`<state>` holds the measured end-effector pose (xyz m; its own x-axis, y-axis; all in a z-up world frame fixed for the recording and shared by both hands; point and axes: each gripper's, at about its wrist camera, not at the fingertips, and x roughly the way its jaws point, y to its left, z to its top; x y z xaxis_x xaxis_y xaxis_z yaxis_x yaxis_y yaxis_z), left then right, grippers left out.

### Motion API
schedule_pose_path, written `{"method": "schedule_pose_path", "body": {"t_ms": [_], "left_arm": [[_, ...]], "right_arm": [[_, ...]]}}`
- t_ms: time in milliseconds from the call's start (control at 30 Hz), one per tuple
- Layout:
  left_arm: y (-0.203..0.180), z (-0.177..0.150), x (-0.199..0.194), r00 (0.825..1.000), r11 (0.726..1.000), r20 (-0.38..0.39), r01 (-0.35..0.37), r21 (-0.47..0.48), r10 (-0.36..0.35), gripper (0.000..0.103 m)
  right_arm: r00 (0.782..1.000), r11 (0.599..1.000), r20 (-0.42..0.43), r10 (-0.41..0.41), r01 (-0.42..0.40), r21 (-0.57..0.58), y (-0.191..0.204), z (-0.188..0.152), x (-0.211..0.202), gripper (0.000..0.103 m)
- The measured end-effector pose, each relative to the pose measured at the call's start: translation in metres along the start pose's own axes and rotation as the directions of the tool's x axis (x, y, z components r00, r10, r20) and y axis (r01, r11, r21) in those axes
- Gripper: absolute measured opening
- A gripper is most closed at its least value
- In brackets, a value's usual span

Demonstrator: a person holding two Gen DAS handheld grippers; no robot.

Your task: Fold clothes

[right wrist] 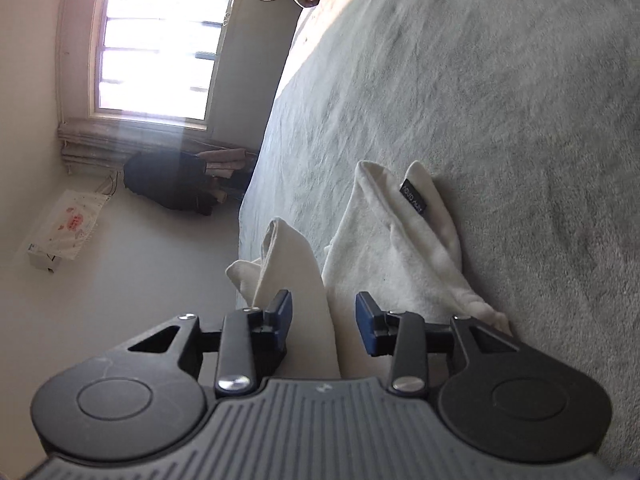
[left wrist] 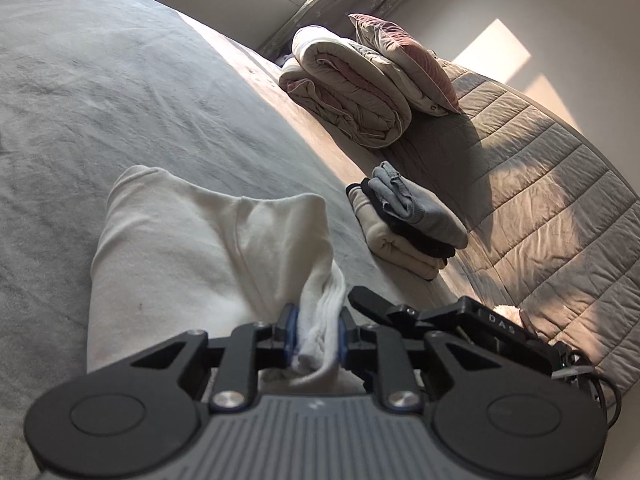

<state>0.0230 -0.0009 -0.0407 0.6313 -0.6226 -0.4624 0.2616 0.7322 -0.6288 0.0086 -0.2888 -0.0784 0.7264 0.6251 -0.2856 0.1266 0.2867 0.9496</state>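
The cream-white garment [left wrist: 192,248] lies folded on the grey bedspread [left wrist: 120,92], its long axis running away from the left gripper [left wrist: 316,334] toward the far rounded fold, and a bunched white edge is pinched between that gripper's blue pads. The right gripper [right wrist: 323,320] stands with its jaws apart, a cream fold of the garment [right wrist: 400,240] passing between them without either pad pressing it. A small stack of folded clothes [left wrist: 404,224] sits near the quilted headboard [left wrist: 540,184].

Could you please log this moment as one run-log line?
left gripper: shut on white garment | right gripper: open, astride garment | folded stack: on bed
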Motion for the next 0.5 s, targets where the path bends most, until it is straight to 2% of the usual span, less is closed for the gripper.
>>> {"method": "schedule_pose_path", "body": {"t_ms": [67, 167, 233, 333, 367, 400, 500], "left_arm": [[0.001, -0.002, 0.000, 0.999, 0.999, -0.022, 0.049, 0.002, -0.049, 0.027], [0.001, -0.002, -0.009, 0.993, 0.993, -0.039, 0.114, -0.001, -0.114, 0.029], [-0.002, 0.000, -0.023, 0.993, 0.992, -0.012, 0.121, 0.022, -0.121, 0.030], [0.004, 0.006, -0.043, 0.996, 0.998, 0.070, 0.053, 0.034, -0.055, 0.029], [0.007, 0.008, -0.048, 0.995, 0.999, 0.101, 0.011, 0.038, -0.014, 0.020], [0.012, 0.009, -0.052, 0.991, 0.998, 0.130, -0.043, 0.047, 0.036, 0.011], [0.028, 0.013, -0.054, 0.965, 0.977, 0.178, -0.205, 0.063, 0.191, 0.010]], "right_arm": [[1.000, 1.000, 0.003, 0.004, -0.004, 0.005, 0.000, -0.001, -0.004, 0.052], [1.000, 1.000, 0.004, -0.005, 0.005, 0.008, 0.000, -0.003, -0.009, 0.053], [1.000, 1.000, 0.006, -0.014, 0.014, 0.005, -0.001, -0.004, -0.010, 0.053], [1.000, 0.999, 0.003, -0.030, 0.030, -0.013, 0.004, -0.005, -0.009, 0.053], [0.999, 0.999, 0.000, -0.037, 0.037, -0.021, 0.006, -0.006, -0.009, 0.053], [0.999, 0.999, -0.002, -0.044, 0.044, -0.032, 0.008, -0.007, -0.010, 0.053], [0.997, 0.994, 0.002, -0.072, 0.072, -0.086, 0.015, -0.014, -0.012, 0.053]]}}
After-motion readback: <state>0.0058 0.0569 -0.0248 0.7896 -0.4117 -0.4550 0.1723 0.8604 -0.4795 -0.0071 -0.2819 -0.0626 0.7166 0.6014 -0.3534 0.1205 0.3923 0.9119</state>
